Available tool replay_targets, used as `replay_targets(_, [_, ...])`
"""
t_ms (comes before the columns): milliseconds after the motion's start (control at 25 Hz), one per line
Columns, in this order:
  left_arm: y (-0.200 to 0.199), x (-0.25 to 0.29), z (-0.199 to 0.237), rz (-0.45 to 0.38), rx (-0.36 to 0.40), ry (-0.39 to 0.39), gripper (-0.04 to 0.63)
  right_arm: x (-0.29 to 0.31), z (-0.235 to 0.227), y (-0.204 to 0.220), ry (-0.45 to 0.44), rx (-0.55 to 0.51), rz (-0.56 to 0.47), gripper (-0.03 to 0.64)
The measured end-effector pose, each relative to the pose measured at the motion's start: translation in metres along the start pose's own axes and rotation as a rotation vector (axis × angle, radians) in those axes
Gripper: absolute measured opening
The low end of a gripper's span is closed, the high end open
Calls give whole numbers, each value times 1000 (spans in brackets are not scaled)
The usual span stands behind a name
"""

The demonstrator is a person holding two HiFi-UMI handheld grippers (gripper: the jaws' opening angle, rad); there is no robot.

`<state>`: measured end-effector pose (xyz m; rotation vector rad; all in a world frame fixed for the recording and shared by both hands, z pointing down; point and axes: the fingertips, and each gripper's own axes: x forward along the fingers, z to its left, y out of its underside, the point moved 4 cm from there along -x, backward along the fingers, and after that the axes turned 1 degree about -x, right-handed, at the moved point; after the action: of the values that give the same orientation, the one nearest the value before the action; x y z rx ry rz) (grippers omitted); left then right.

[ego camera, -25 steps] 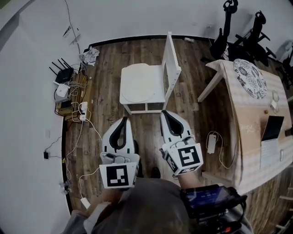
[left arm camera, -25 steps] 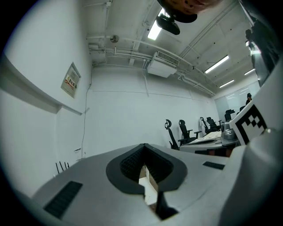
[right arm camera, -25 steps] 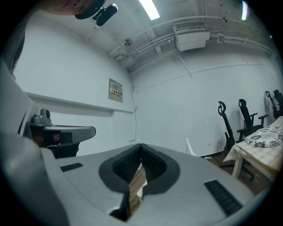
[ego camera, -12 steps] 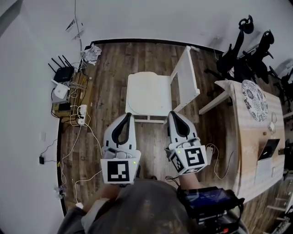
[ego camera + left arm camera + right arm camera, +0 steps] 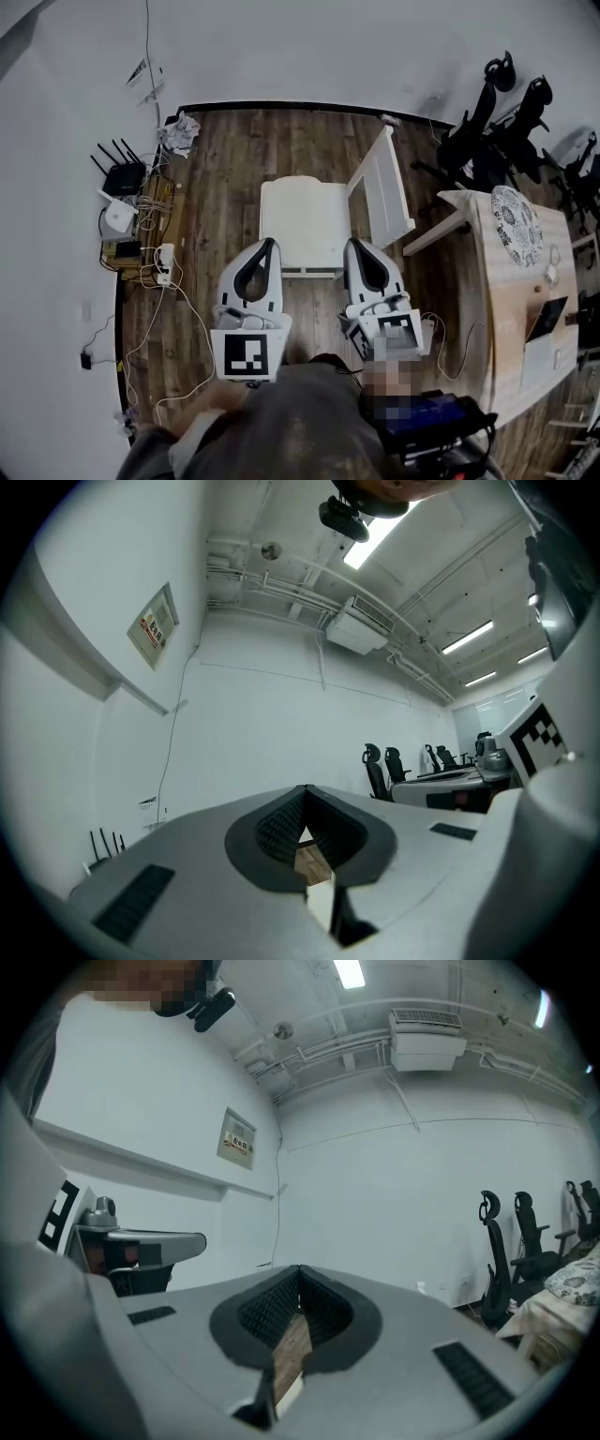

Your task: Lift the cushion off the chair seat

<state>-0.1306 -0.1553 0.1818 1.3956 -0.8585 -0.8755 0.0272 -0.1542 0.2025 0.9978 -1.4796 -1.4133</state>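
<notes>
Approach step, nothing lifted yet. The cushion (image 5: 302, 217) lay flat on the seat of the white chair (image 5: 386, 187), covering it out to the front edge. The left gripper (image 5: 267, 246) and right gripper (image 5: 354, 246) were held side by side, pointing level, one near each front corner of the seat and touching nothing. Both sets of jaws were closed and empty. Next move, I'd say: open both, get onto the cushion's front edge, pinch, then raise evenly.

Head view looks steeply down on the chair (image 5: 305, 225); both gripper views face level toward the wall (image 5: 309, 47) beyond it, sharing the office chairs (image 5: 487, 122).
</notes>
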Motion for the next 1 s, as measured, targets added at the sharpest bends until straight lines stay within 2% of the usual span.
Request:
replay_targets(200, [11,16,-8,63,-11,30,6,7,-10,-1,20,-20,-7,6])
replay_targets(360, [15,34,-17,72,-11,32,6,15,-25,0,19,-21,-9,6])
replay_targets(720, [33,73,-30,143,-1,10,6,36,-60,24,-16,32,46,6])
replay_targets(1000, [56,92,-34,170,-7,32,6,53,-69,52,-49,51,98,7])
